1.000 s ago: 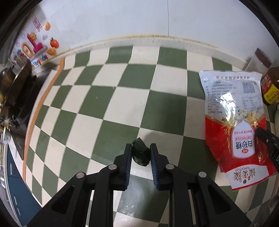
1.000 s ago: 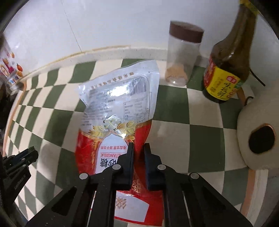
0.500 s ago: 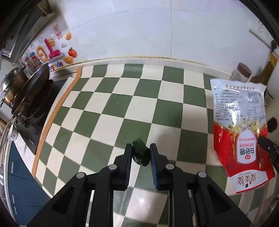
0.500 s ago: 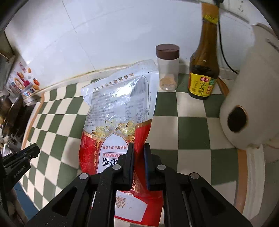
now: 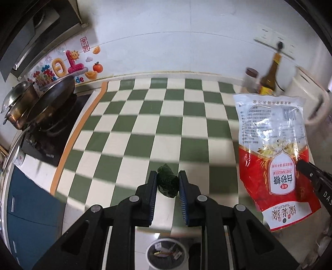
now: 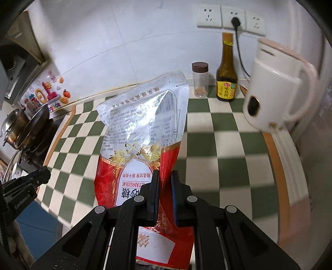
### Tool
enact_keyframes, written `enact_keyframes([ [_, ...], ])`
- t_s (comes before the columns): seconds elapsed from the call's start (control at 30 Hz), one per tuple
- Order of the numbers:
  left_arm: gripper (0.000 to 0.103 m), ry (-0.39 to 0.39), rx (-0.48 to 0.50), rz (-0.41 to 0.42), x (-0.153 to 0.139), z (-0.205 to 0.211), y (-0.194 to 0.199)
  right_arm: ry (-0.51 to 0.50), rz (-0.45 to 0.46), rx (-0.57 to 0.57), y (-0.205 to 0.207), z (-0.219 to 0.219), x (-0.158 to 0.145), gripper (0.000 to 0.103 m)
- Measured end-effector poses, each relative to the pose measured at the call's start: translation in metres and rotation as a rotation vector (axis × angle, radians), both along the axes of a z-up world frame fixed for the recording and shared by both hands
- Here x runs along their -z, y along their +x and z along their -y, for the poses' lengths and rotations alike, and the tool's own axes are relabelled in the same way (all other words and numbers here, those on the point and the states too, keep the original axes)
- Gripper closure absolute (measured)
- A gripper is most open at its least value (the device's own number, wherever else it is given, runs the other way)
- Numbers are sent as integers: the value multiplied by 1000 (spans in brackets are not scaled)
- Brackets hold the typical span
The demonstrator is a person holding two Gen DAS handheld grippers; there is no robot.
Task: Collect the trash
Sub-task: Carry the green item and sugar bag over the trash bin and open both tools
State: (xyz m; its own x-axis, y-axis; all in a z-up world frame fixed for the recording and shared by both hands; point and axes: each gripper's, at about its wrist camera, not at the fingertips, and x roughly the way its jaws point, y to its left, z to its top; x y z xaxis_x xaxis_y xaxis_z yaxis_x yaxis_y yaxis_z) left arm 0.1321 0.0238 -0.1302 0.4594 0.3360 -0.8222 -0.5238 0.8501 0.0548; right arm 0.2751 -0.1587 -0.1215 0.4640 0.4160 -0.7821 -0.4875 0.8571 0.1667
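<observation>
**Both grippers loaded, lifted over the checked counter**

Left gripper [image 5: 167, 182]: 2 blue-padded black fingers [image 5: 153, 187] pinched onto a small crumpled dark-green leafy scrap [image 5: 167, 183], scrap wedged between the pads and poking out ahead of the tips. Held up off the green-and-cream checked countertop [image 5: 157, 128]. Directly beneath, past the counter's front edge, a round white-rimmed trash bin [image 5: 167, 252] with bits of litter inside.

Right gripper [image 6: 165, 182]: fingers [image 6: 154, 193] nearly together, clamped on the lower red part of a large plastic sugar bag, clear at one end, red with a white label at the other [image 6: 143, 133]. Bag hanging in the air, clear end farthest from the gripper, printed text upside down in this view. Same bag at the right of the left wrist view [image 5: 274, 145], with the tip of the right gripper at its edge.

Behind the bag, against the white tiled wall: a clear plastic jar with a brown lid [image 6: 199, 80], just beside it a brown glass bottle with a yellow label [image 6: 226, 76], then a white electric kettle with a pink handle [image 6: 274, 93], blurred. Above, 3 white wall sockets [image 6: 230, 19], 1 with a black plug.

Far left: a dark wok and a steel pot on a black stove [image 5: 39, 108], colourful stickers [image 5: 62, 66] on the wall behind.
</observation>
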Motion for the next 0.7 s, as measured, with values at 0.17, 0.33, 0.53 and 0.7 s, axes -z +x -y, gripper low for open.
enact_keyframes([
  [0.17,86,-40,71,-12,10,16,-64,-17,-13,83,-101,25,2,93],
  [0.33,86,-86,116,-65,34,29,-122,-57,-60,136,-188,48,23,93],
  [0.53,86,-137,113,-193,95,38,-168,-125,-159,138,-264,67,72,93],
  [0.7,86,-215,40,-327,173,28,-194,-183,-285,88,-300,74,141,93],
])
